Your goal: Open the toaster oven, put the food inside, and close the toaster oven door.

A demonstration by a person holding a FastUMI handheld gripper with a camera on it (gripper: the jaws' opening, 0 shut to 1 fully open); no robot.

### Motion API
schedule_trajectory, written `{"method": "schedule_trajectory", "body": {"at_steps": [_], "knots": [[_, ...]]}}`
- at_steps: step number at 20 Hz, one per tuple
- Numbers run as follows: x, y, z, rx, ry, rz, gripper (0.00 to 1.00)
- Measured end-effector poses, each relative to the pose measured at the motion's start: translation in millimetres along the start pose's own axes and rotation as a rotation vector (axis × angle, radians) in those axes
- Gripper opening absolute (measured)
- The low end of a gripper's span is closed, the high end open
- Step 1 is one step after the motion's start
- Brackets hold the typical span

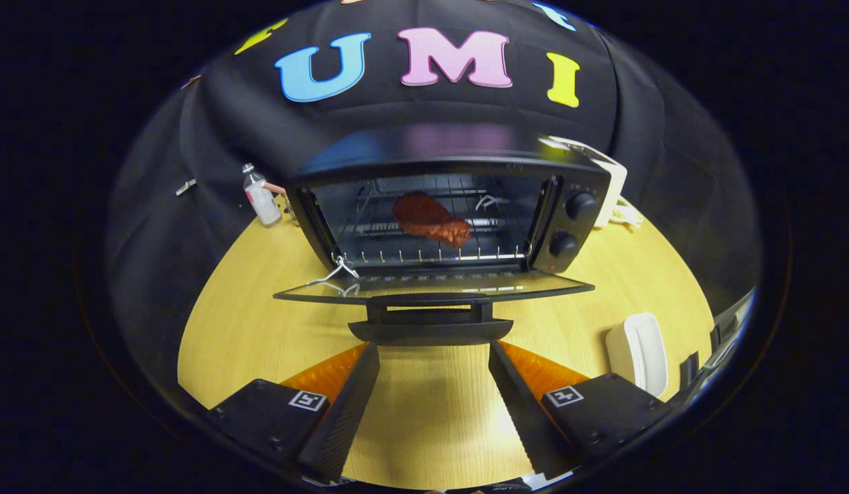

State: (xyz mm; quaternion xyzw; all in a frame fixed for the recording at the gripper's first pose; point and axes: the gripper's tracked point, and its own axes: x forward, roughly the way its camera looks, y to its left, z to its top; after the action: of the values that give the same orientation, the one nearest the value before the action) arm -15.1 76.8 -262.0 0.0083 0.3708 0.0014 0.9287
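With the food (pixel 431 218) on the rack, the gripper (pixel 434 353), jaws apart and empty, is best slipped under the door handle (pixel 429 331) and lifted evenly.

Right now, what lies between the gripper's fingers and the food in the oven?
In the gripper view, the open gripper sits just before the door handle. Beyond it lies the lowered glass door, then the rack carrying the food.

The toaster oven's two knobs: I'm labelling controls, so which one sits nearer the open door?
The lower knob of the toaster oven, directly under the upper knob, closer to the folded-down door. The gripper is open, empty.
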Motion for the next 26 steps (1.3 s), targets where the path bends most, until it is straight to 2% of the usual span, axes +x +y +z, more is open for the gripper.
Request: {"method": "schedule_trajectory", "body": {"at_steps": [5,11,23,26], "knots": [[-3,0,36,0.014,-0.076,0.014,0.99],[-32,-11,85,0.022,-0.196,0.019,0.99],[-137,-65,169,0.051,-0.457,0.01,0.99],[-170,-81,176,0.033,-0.516,-0.011,0.98]]}}
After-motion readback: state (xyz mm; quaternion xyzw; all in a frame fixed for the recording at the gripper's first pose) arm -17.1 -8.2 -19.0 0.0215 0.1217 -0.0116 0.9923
